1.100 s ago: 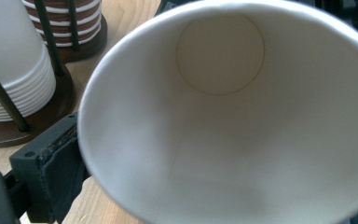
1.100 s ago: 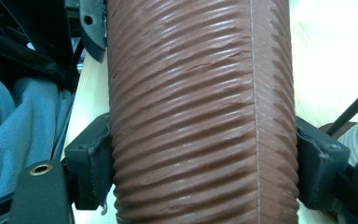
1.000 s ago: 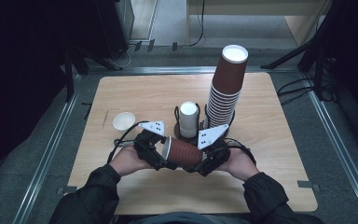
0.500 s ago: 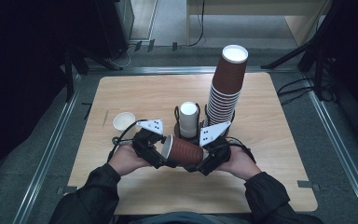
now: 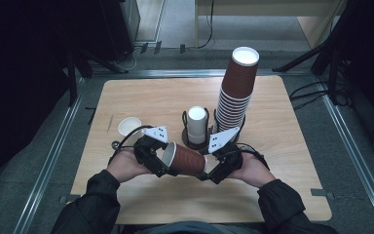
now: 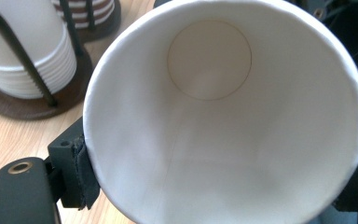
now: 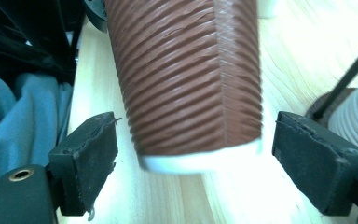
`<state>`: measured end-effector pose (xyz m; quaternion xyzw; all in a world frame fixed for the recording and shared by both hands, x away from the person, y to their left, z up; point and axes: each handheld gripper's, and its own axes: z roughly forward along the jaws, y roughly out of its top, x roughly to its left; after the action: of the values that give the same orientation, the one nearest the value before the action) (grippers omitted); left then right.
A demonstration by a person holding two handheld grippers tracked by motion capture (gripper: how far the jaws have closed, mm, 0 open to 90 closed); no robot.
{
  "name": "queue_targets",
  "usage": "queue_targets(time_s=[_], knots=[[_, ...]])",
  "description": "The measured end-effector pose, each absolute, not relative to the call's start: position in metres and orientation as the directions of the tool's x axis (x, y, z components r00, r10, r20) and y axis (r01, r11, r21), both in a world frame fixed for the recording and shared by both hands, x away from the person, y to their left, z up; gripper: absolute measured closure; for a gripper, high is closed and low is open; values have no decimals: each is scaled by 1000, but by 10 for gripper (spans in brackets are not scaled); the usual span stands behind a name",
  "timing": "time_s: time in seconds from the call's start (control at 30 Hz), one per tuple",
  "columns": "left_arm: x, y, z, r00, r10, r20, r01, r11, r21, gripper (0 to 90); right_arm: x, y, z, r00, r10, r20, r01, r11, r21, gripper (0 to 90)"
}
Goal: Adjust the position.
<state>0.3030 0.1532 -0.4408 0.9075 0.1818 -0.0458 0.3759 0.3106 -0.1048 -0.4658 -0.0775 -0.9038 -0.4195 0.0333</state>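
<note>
A brown ribbed paper cup [image 5: 187, 159] with a white inside lies sideways just above the table, between the two grippers. My left gripper [image 5: 163, 158] is shut on its mouth end. In the left gripper view I look straight into the cup [image 6: 223, 116], and a pad [image 6: 81, 172] presses against its rim. My right gripper [image 5: 209, 168] is at the cup's base. In the right gripper view its jaws stand open on either side of the ribbed cup [image 7: 186, 79], with a gap on each side.
A tall stack of brown cups [image 5: 236, 90] and a short stack of white cups [image 5: 197, 124] stand in wire holders just behind the grippers. A single small white cup [image 5: 129, 126] sits to the left. Bare wooden table [image 5: 282, 185] lies to the right and in front.
Both hands and the cup have barely shifted. The cup still lies sideways between the two grippers.
</note>
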Motion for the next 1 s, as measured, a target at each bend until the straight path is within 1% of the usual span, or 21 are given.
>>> queue_targets(time_s=[0.2, 0.37, 0.43, 0.5, 0.63, 1.0], knots=[[304, 151, -443, 931, 314, -185, 359, -700, 617, 119, 312, -108, -468, -983, 136, 124, 183, 653, 734, 142], [304, 146, -445, 938, 302, -173, 345, -743, 574, 119, 312, -108, -469, -983, 127, 136, 186, 657, 731, 144], [304, 143, -447, 940, 301, -161, 338, -757, 559, 118, 312, -108, -470, -985, 124, 123, 174, 658, 733, 144], [305, 141, -449, 942, 296, -158, 334, -772, 540, 118, 311, -107, -471, -983, 124, 138, 186, 663, 726, 146], [308, 137, -453, 945, 290, -153, 327, -794, 513, 116, 311, -105, -473, -985, 118, 126, 173, 672, 720, 146], [311, 125, -451, 954, 254, -158, 299, -800, 520, 115, 309, -95, -480, -987, 100, 123, 157, 700, 697, 146]])
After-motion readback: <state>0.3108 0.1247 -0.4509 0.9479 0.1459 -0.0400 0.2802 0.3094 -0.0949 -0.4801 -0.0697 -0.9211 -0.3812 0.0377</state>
